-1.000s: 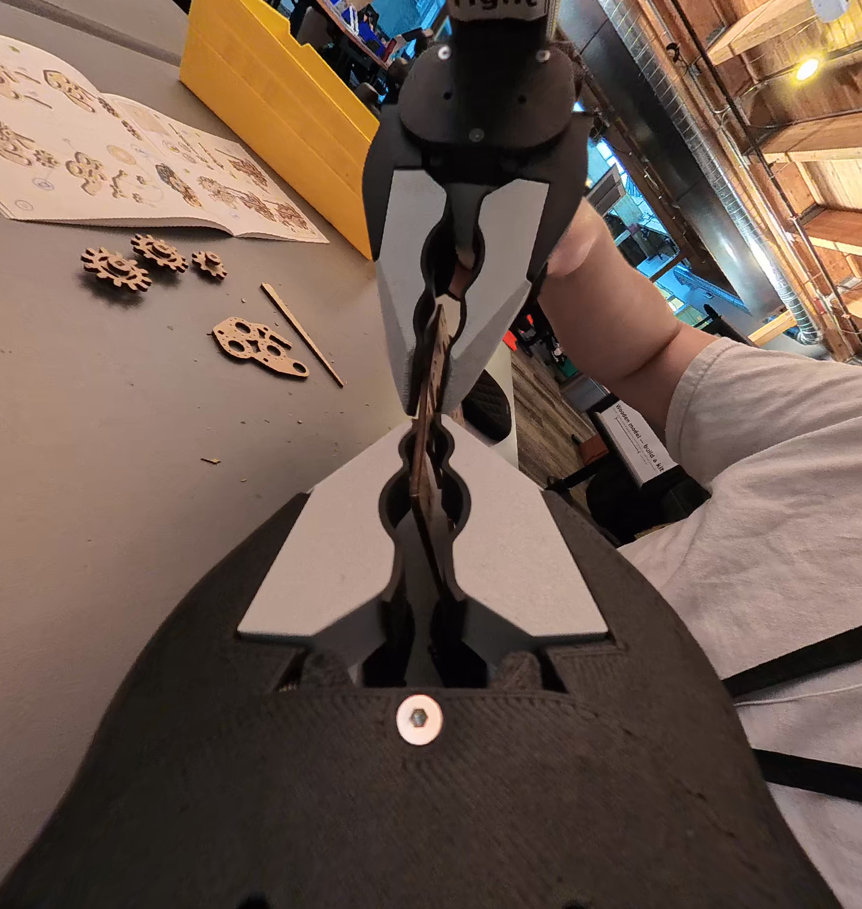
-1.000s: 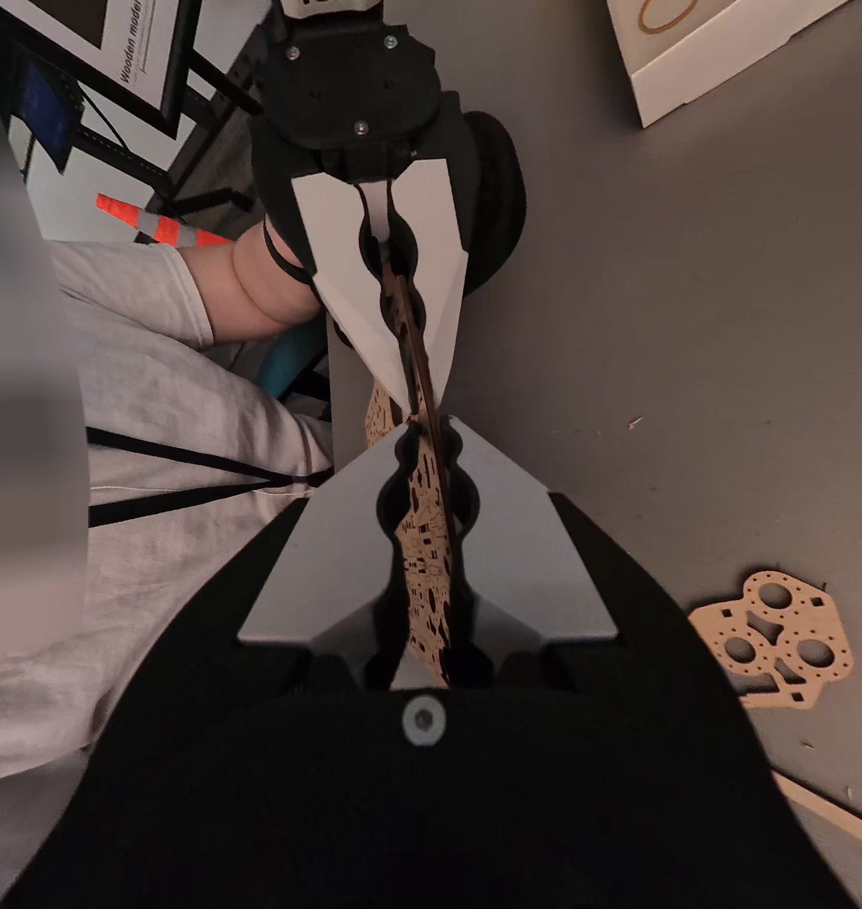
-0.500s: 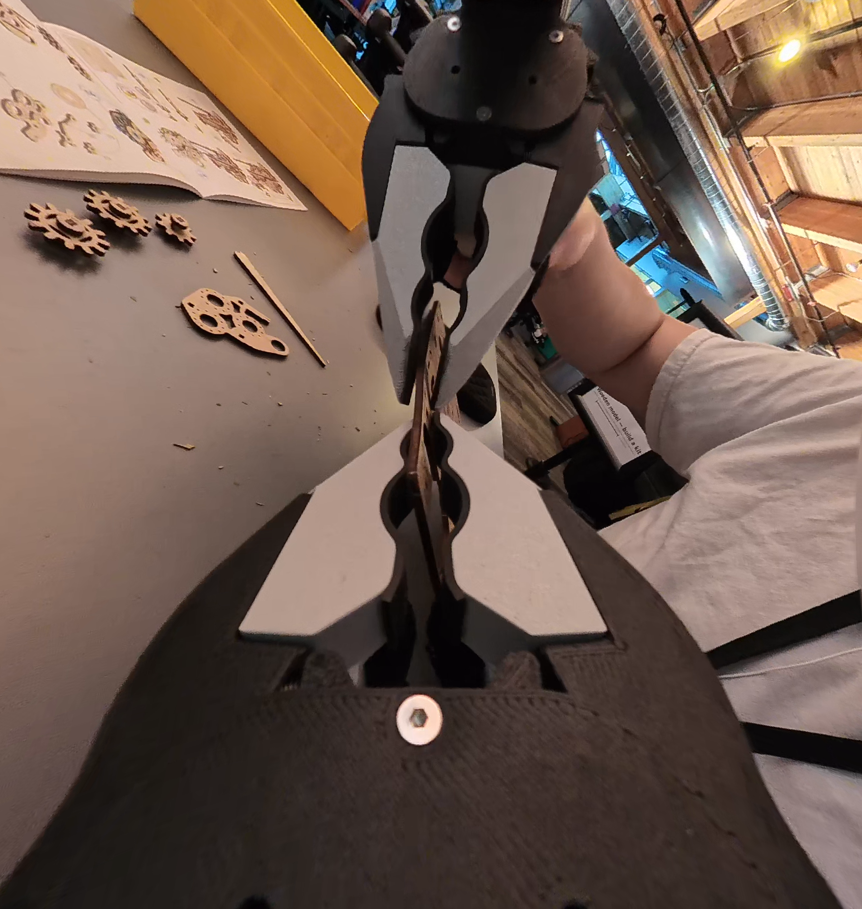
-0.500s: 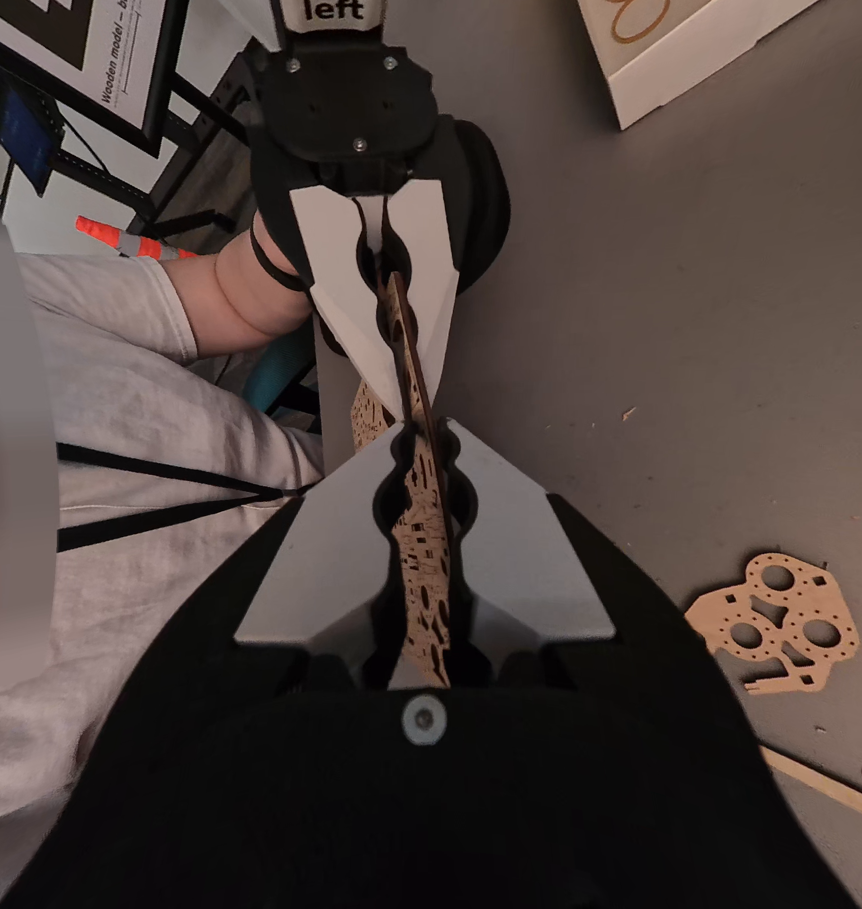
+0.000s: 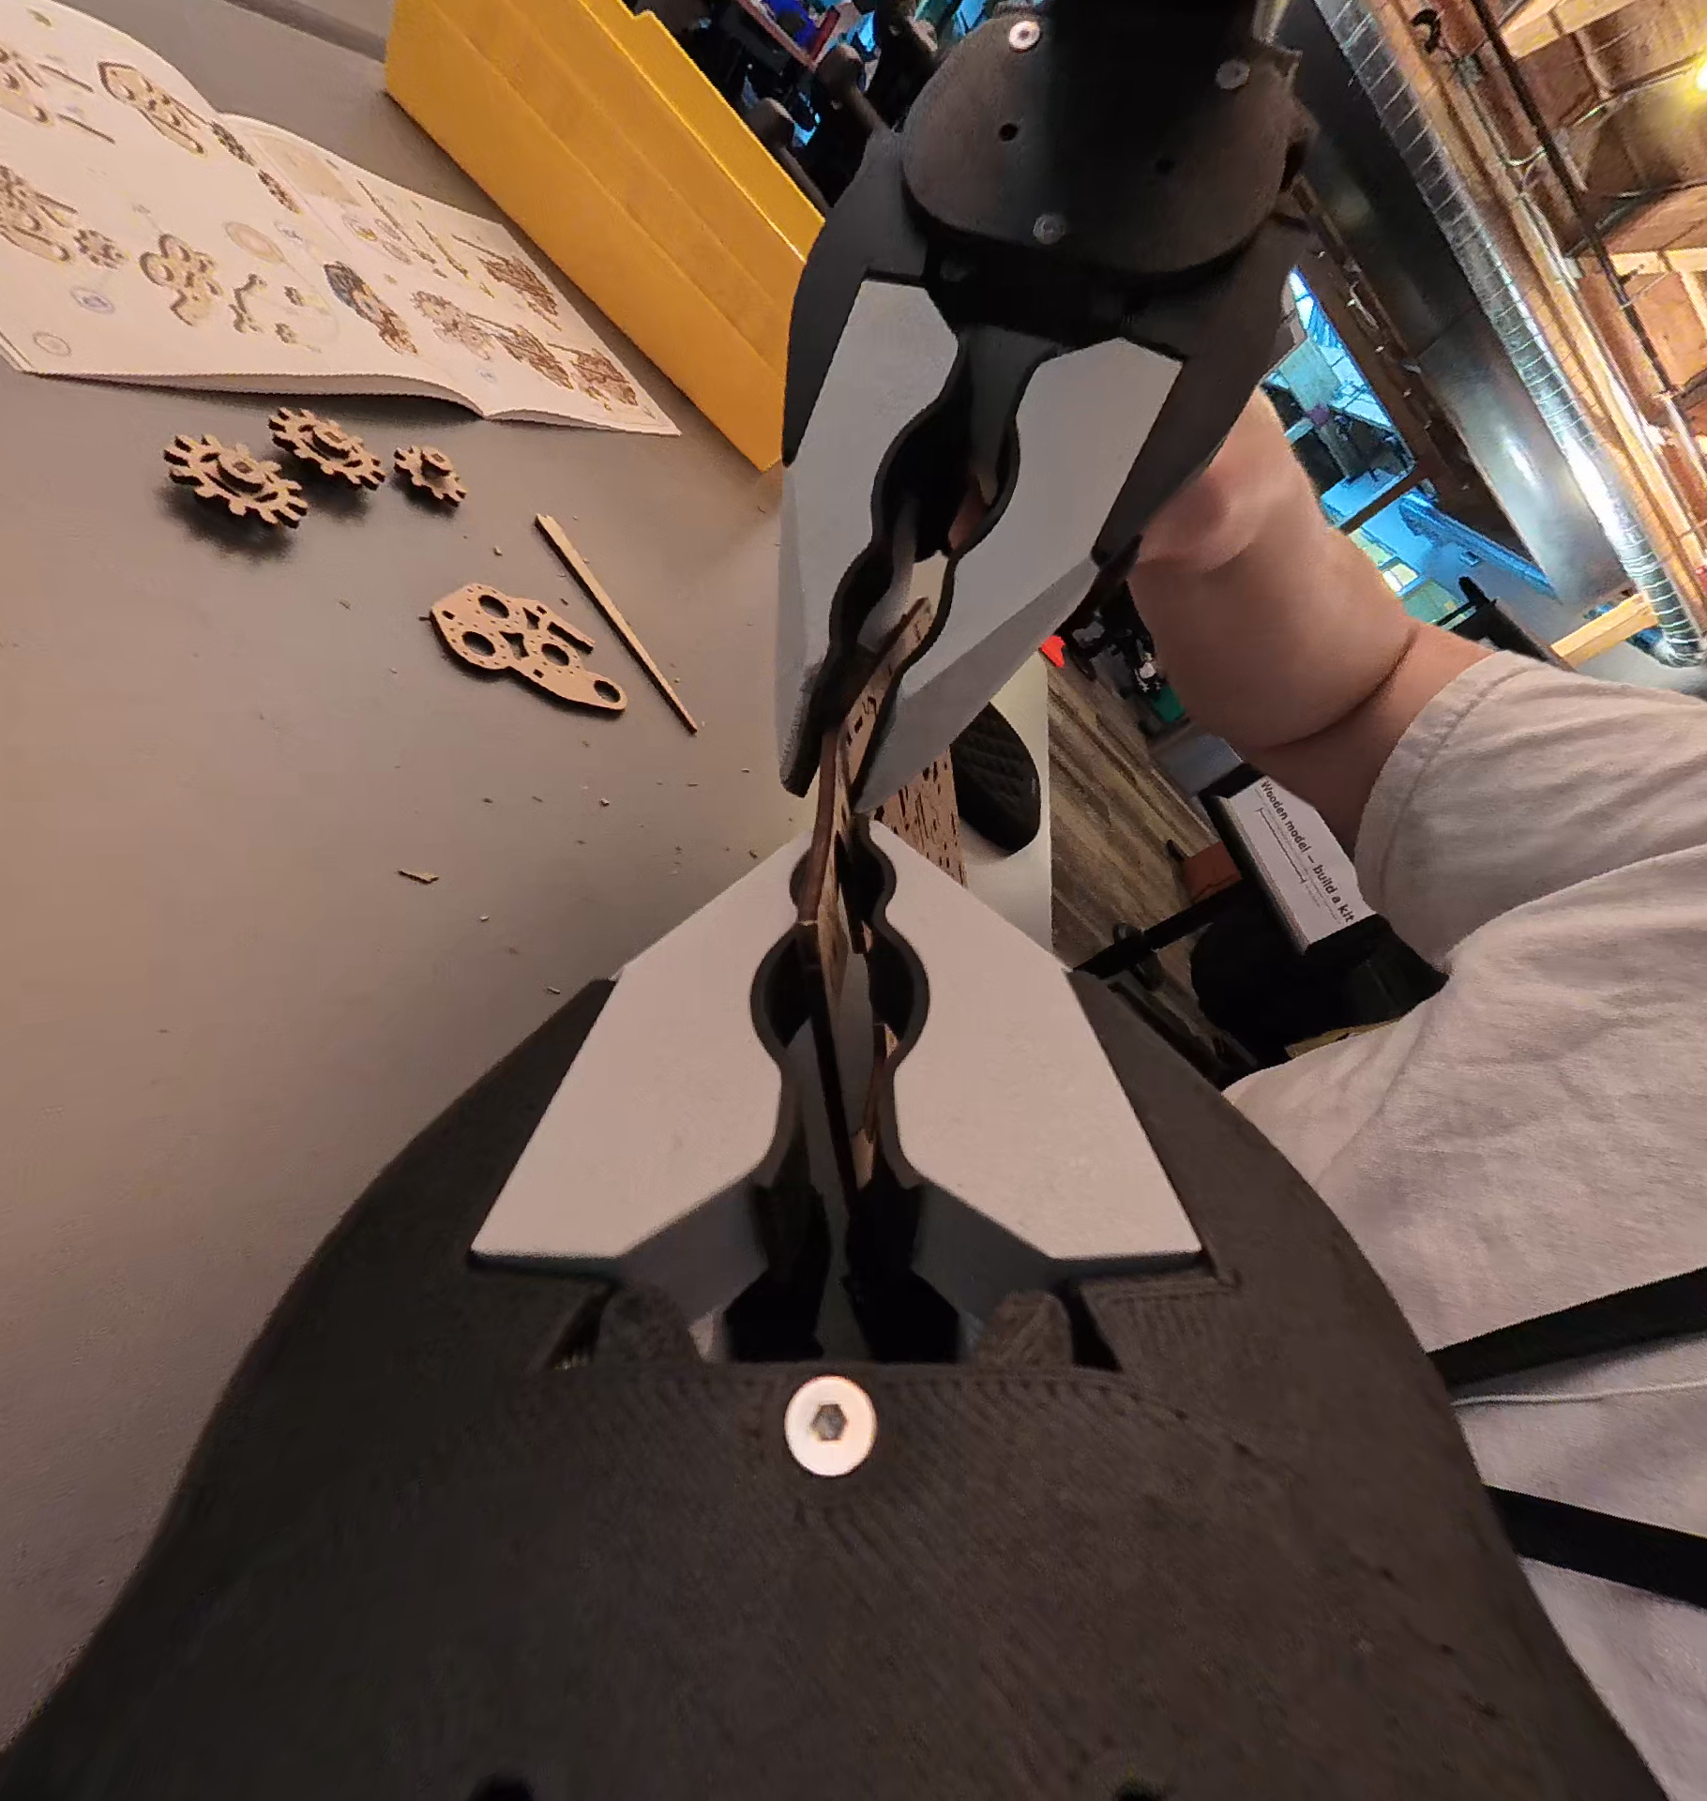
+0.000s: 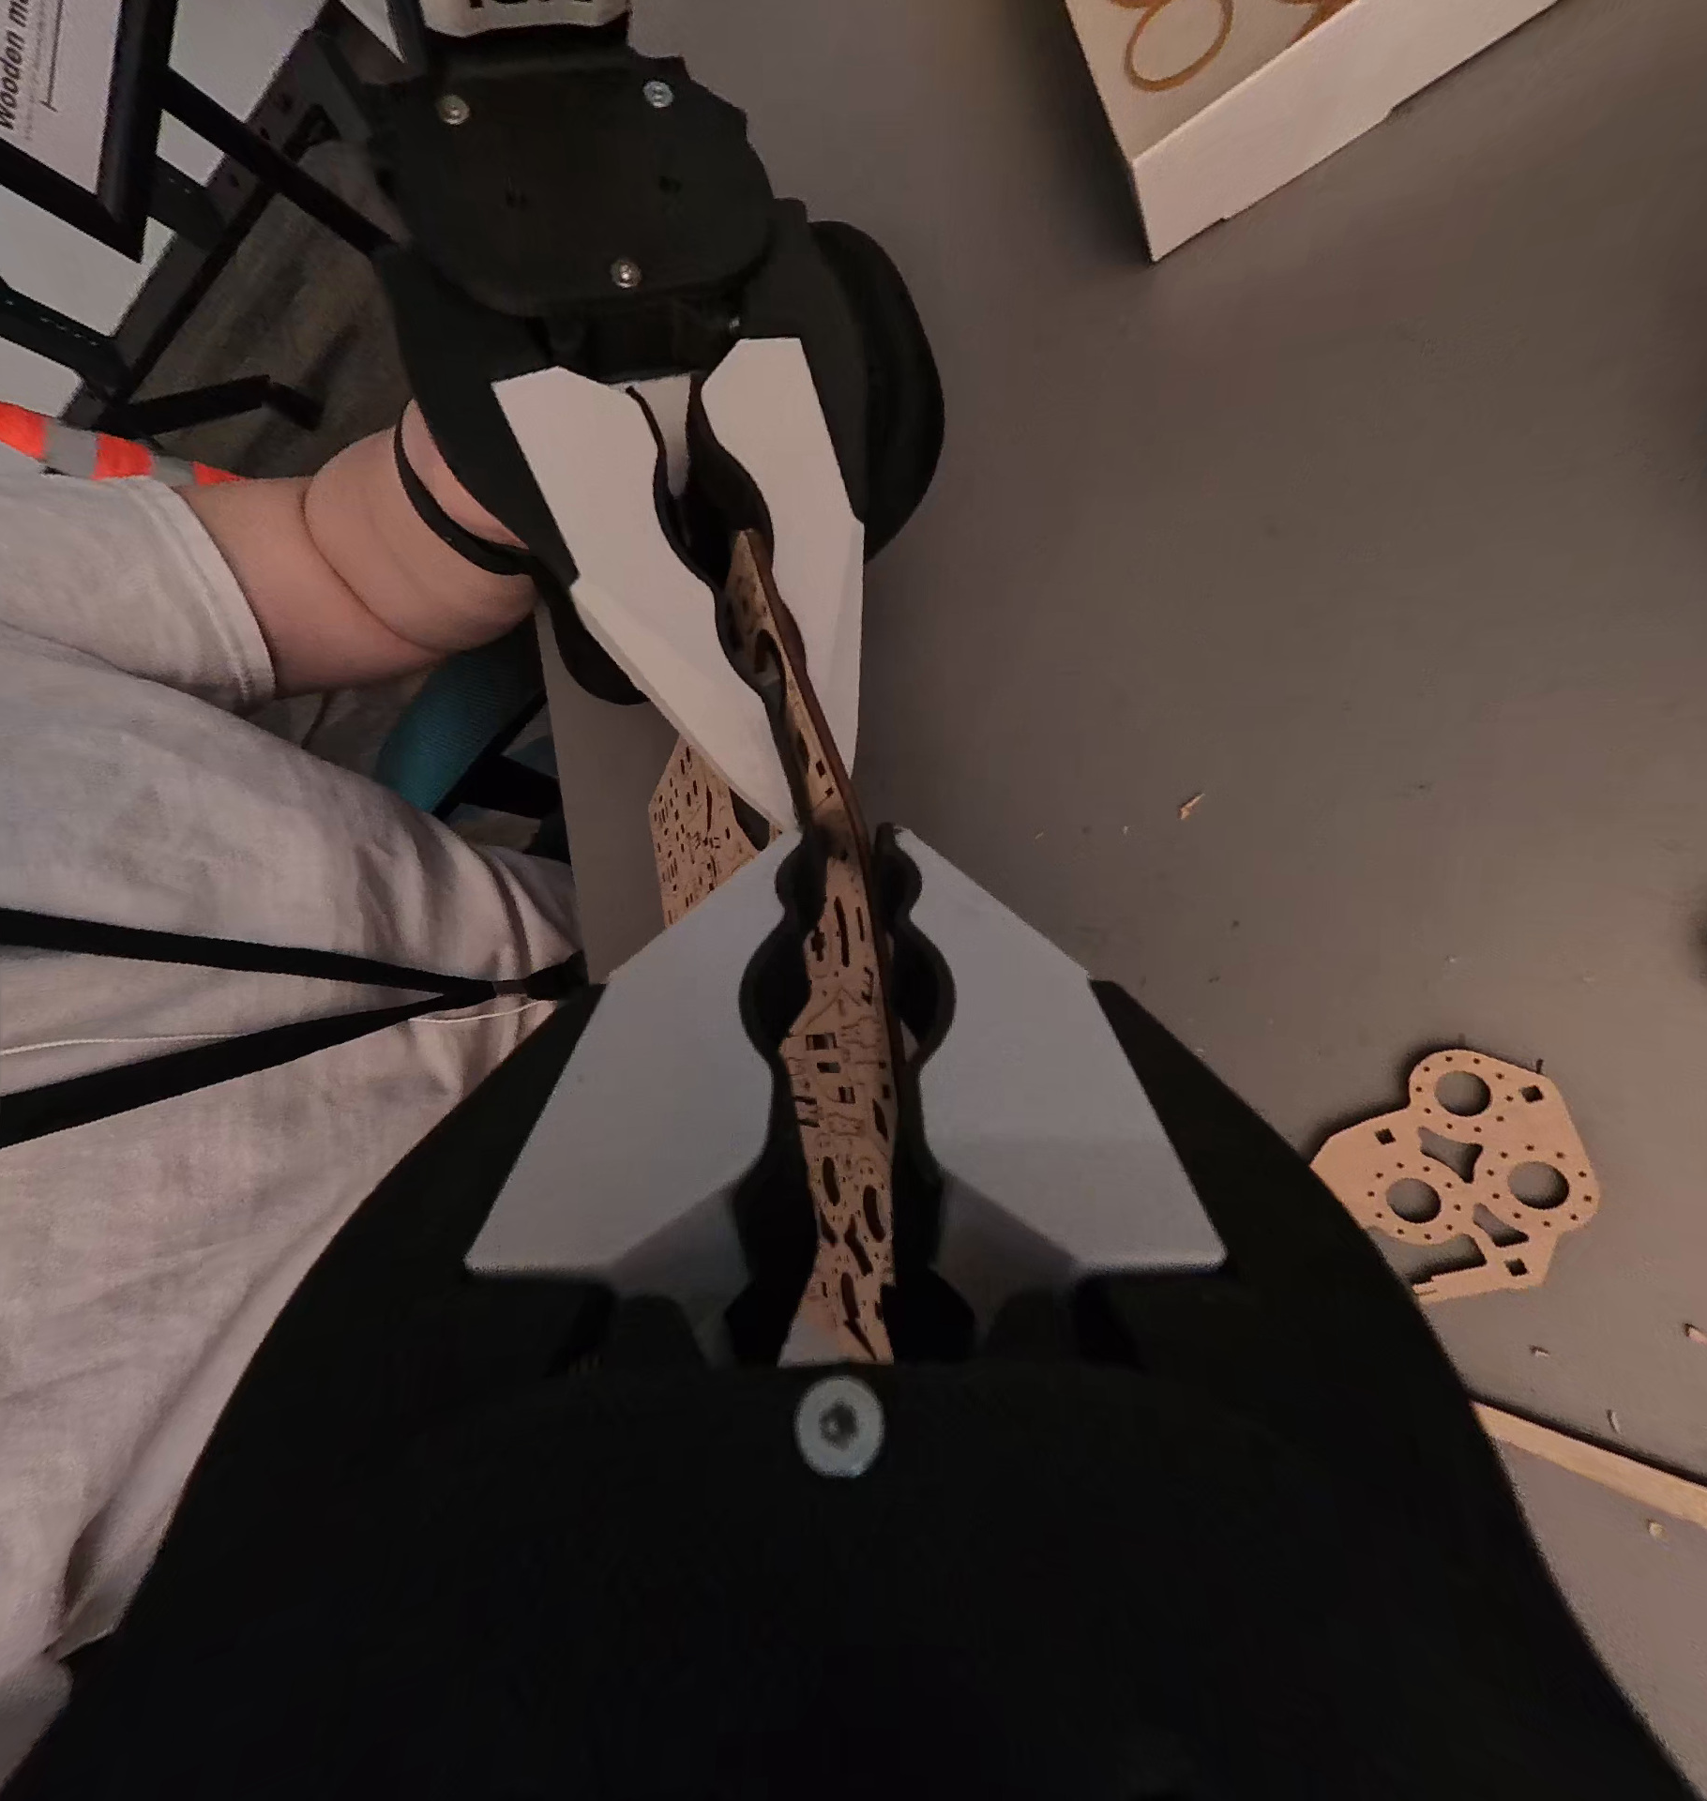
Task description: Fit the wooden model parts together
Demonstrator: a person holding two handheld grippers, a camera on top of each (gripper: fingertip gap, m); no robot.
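Note:
A thin laser-cut wooden sheet (image 5: 859, 711) runs edge-on between both grippers, and its pierced face shows in the right wrist view (image 6: 835, 1072). My left gripper (image 5: 835, 838) is shut on one end. My right gripper (image 5: 825, 789) faces it tip to tip and is shut on the other end. In the right wrist view my right gripper (image 6: 845, 838) is at the bottom and my left gripper (image 6: 820, 794) comes in tilted from above. The sheet bows between them. I cannot tell if it is one piece or two. Both are held above the grey table (image 5: 197, 877).
On the table lie three wooden gears (image 5: 236, 478), a pierced wooden plate (image 5: 523, 648) (image 6: 1459, 1169), a thin wooden stick (image 5: 616, 624) and an open instruction booklet (image 5: 245, 263). A yellow bin (image 5: 616, 224) stands behind them and a white box (image 6: 1269, 117) farther off. The person's arm (image 5: 1298, 633) is on the right. The tips of both grippers are at nearly the same place. Both grippers' tips are roughly 15 cm from the pierced wooden plate (image 5: 523, 648). Seen from the right wrist view (image 6: 1434, 1152) as well.
The two grippers have tilted against each other, out of their straight line, and the wooden sheet now bows between them. Both stay shut on it.

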